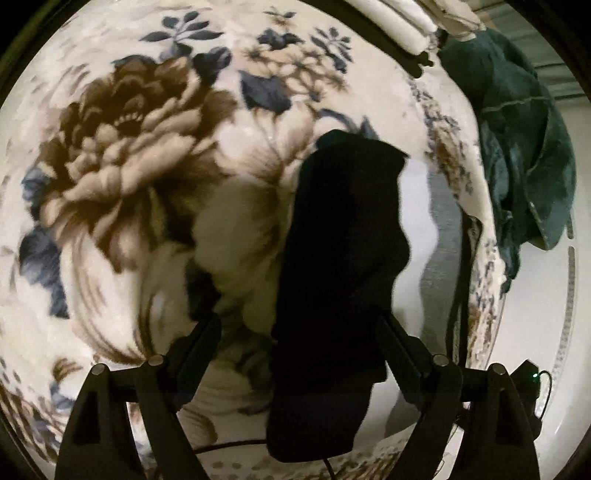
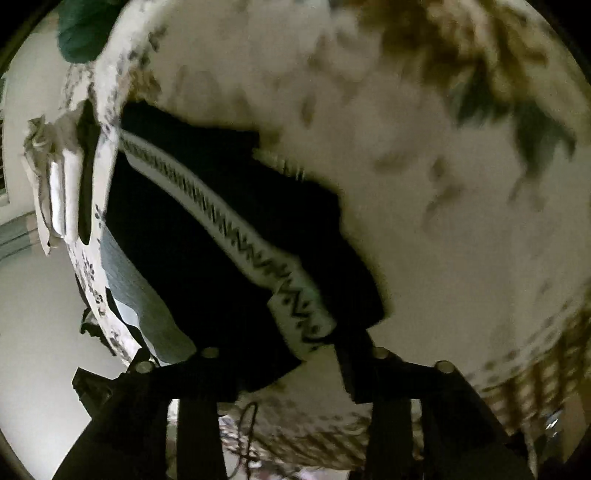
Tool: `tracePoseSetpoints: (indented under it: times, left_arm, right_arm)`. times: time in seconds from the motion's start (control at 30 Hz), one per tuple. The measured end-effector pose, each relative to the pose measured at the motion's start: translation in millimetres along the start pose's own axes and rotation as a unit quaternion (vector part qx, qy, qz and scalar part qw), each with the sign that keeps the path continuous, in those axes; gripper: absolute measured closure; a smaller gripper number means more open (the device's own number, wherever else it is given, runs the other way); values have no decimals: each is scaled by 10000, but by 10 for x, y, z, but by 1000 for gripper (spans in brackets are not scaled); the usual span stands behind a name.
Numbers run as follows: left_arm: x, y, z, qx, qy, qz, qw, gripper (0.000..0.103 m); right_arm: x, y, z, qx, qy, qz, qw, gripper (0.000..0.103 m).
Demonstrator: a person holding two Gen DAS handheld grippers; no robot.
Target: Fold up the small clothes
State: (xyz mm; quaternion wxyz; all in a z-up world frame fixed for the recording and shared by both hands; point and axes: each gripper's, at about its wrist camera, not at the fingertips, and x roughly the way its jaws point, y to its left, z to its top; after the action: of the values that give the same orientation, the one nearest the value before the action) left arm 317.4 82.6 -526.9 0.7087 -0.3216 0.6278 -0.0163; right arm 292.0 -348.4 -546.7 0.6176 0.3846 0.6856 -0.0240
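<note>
A small black garment [image 1: 340, 266] lies folded on a floral blanket [image 1: 122, 155]. In the left wrist view it runs lengthwise between my left gripper's [image 1: 299, 328] spread fingers, closer to the right finger [image 1: 391, 336]; no pinch shows. In the right wrist view the same black garment [image 2: 207, 229] shows a white patterned band [image 2: 258, 254] across it. My right gripper [image 2: 280, 354] stands open at the band's near end, its fingers on either side of the cloth edge.
A dark green garment [image 1: 524, 155] hangs at the blanket's right edge. Folded white cloth [image 1: 399, 26] lies at the far edge. A grey cloth [image 2: 136, 291] lies under the black garment. A cable [image 2: 247, 432] runs below the grippers.
</note>
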Motion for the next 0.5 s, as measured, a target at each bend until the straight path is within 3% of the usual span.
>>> tracePoseSetpoints:
  times: [0.03,0.1,0.17,0.23,0.37,0.5]
  left_arm:
    - [20,2,9,-4,10,-88,10000,18]
    - [107,23,59,-87,73,-433,9990,18]
    - [220,39,91,-148,128,-834,9963,18]
    - [396,13,133,-125,256,-1206,9923,18]
    - [613,-28,189,20,393,-1403,9893,18]
    - [702,12,233,-68,464,-1739,9836,18]
  right_arm:
    - [-92,24,50,-207,-70,21,9998,46]
    - [-230,112,215,-731,-214,182,9969,25]
    - [-188,244,471,-1339,-71,400,9902,16]
    - [-10,344,767,-1823,221,601,9812,16]
    - [603,523,1243,-2311,1188,856,9619,16]
    - [963,757,1254,-2853,2041,1279,9277,13]
